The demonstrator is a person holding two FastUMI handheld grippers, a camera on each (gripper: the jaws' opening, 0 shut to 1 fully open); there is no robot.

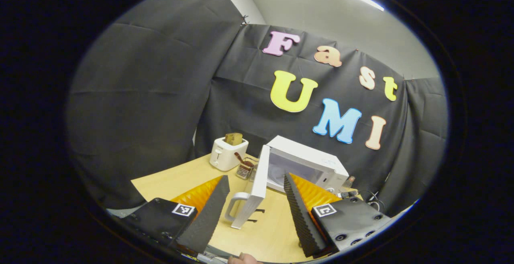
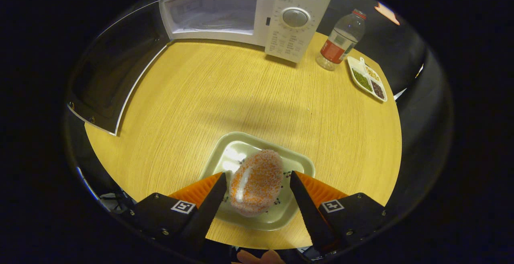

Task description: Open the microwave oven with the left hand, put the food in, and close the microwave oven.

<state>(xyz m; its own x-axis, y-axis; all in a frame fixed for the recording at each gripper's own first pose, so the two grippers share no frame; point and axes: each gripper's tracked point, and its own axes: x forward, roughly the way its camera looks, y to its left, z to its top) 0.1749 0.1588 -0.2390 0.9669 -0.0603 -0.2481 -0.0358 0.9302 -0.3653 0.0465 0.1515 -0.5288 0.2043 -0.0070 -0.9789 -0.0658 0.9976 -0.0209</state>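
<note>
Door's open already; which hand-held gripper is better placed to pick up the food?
Right. The right hand-held gripper is open around the food on its plate. The left hand-held gripper is open by the microwave door.

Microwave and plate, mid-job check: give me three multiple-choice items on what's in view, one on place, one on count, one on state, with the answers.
1. Where is the food?
A. inside the microwave
B. on the green plate
C. on the toaster

2. How many compartments has the white dish beside the bottle?
A. one
B. three
C. five

3. The microwave door is:
A. open
B. closed
C. removed

Answers: 1 B, it lies on the green plate between the right gripper's open fingers. 2 B, three separate fillings show. 3 A, it swings out, with the cavity visible in the microwave.
</note>
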